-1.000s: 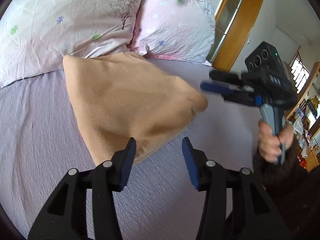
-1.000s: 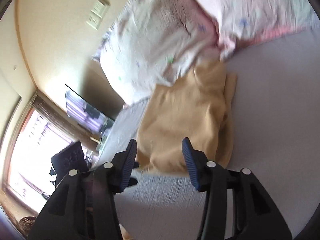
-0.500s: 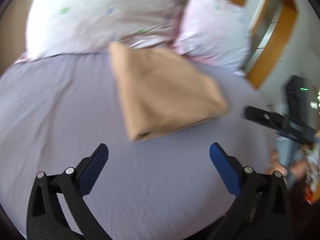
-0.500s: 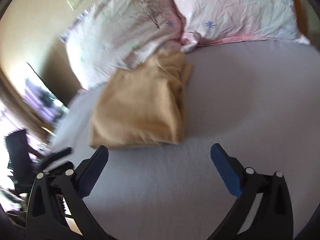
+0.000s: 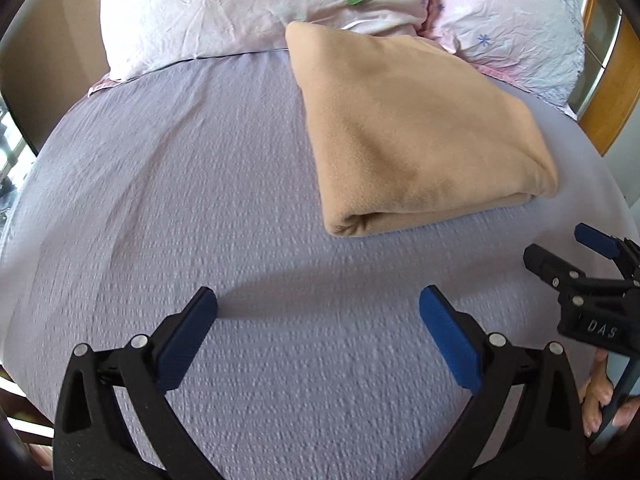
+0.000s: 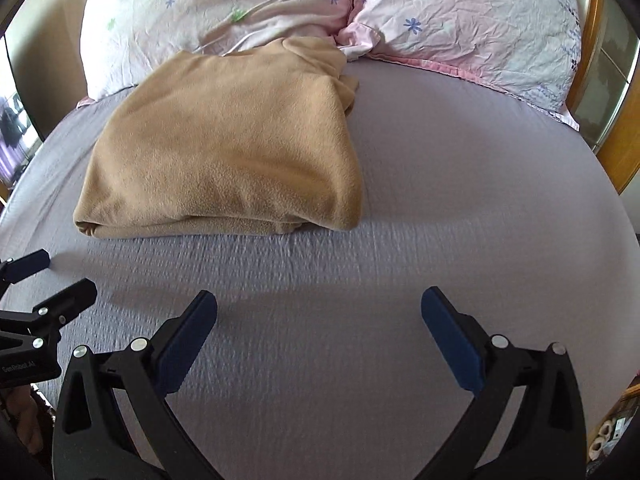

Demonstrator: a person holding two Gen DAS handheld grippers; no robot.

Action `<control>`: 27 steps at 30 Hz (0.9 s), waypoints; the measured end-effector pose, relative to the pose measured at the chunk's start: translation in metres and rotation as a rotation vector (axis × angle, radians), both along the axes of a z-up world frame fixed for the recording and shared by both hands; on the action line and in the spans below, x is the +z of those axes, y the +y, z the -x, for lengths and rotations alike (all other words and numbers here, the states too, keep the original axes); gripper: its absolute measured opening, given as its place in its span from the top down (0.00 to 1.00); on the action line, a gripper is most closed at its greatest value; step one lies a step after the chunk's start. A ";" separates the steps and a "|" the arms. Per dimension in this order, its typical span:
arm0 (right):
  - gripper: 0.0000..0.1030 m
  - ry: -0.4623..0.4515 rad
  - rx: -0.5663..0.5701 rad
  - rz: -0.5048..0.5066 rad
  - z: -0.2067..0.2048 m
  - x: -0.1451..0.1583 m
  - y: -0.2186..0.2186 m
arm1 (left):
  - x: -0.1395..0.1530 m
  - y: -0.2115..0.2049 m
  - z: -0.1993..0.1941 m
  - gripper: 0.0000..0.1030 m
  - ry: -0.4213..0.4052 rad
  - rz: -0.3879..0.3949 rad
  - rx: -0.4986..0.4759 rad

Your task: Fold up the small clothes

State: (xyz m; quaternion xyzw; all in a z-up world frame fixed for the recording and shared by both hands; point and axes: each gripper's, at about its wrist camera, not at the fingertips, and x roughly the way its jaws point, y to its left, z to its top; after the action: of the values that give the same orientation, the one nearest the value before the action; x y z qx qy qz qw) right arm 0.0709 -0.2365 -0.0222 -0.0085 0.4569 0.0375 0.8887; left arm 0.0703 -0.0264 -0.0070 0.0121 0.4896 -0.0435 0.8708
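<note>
A tan fleece garment (image 5: 416,128) lies folded in a thick rectangle on the lilac bed sheet (image 5: 192,184), its far end against the pillows. It also shows in the right wrist view (image 6: 232,148). My left gripper (image 5: 318,312) is open and empty, low over the sheet, well short of the garment's near folded edge. My right gripper (image 6: 319,312) is open and empty too, also back from the garment. Each gripper shows at the edge of the other's view: the right one (image 5: 588,264), the left one (image 6: 36,280).
Two flowered pillows (image 5: 248,4) (image 5: 516,20) lie across the head of the bed. A wooden door frame (image 5: 620,80) stands at the right. The bed sheet (image 6: 460,184) spreads wide around the garment.
Both grippers have opened wide and pulled back from the garment toward the foot of the bed. The garment now lies alone, folded, on the sheet.
</note>
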 end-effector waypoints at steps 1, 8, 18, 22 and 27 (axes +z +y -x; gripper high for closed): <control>0.01 0.001 0.002 0.004 0.000 -0.001 0.002 | 0.000 0.000 0.000 0.02 0.000 -0.003 0.006; 0.01 0.008 0.003 0.006 -0.001 -0.001 0.006 | -0.002 -0.005 -0.006 0.02 0.015 -0.036 0.026; 0.01 0.024 0.002 -0.007 -0.002 -0.001 0.005 | -0.002 -0.005 -0.006 0.02 0.018 -0.036 0.027; 0.01 0.024 0.001 -0.007 -0.002 -0.001 0.005 | -0.002 -0.005 -0.006 0.02 0.021 -0.036 0.025; 0.01 0.024 0.001 -0.007 -0.002 -0.001 0.005 | -0.002 -0.005 -0.006 0.02 0.020 -0.036 0.024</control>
State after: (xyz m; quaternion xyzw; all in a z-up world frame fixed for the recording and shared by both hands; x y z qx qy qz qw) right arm 0.0731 -0.2317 -0.0236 -0.0052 0.4673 0.0396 0.8832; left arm 0.0762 -0.0310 -0.0086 0.0214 0.4989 -0.0243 0.8661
